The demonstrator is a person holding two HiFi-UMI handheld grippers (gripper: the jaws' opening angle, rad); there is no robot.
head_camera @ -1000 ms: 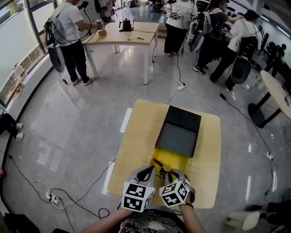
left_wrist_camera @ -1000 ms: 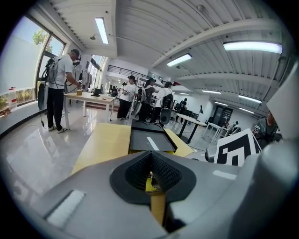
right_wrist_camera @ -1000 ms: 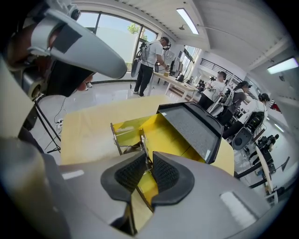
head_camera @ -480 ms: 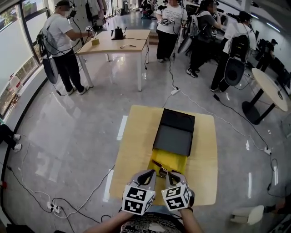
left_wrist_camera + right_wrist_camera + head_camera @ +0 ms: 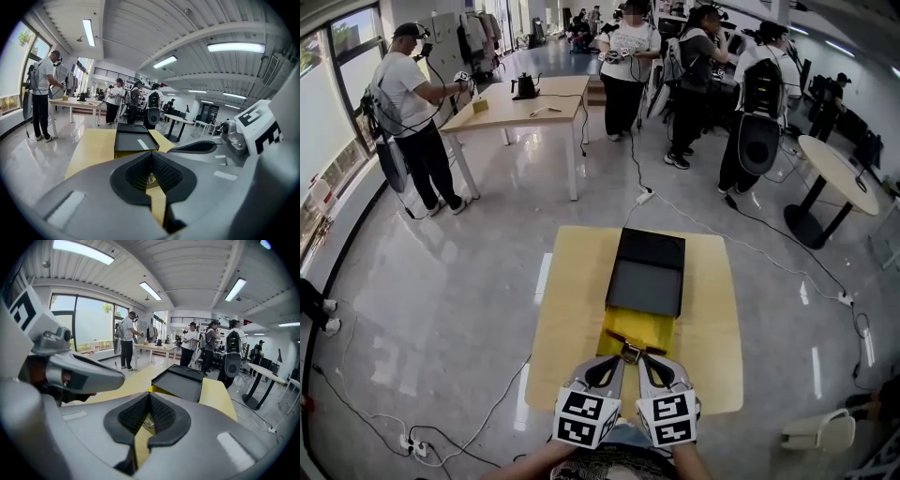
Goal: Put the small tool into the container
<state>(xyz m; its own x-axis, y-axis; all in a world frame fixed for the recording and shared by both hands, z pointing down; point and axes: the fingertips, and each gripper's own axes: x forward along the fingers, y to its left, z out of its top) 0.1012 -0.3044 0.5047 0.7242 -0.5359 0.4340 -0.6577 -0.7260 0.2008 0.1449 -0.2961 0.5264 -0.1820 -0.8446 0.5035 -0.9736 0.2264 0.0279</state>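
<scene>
A black open case [image 5: 647, 274] lies on the yellow table [image 5: 712, 319], with a yellow compartment [image 5: 639, 328] at its near end. The small tool [image 5: 628, 352], metal with thin dark handles spread apart, rests at the compartment's near edge. My left gripper [image 5: 612, 362] and right gripper [image 5: 645, 363] sit side by side just behind it, tips close to the tool. In the left gripper view the left gripper [image 5: 151, 157] has its jaws closed, with the case [image 5: 133, 140] ahead. The right gripper [image 5: 150, 397] is likewise closed before the case [image 5: 180, 383]. Whether either touches the tool is hidden.
Several people stand at the back, around a long wooden table [image 5: 520, 98] with a kettle on it. A round table [image 5: 830, 164] is at the right. Cables [image 5: 441, 436] trail over the glossy floor left of my table.
The head view has tilted, so the table and case sit a little higher and further left. Both grippers have drawn closer together near the tool and stay closed.
</scene>
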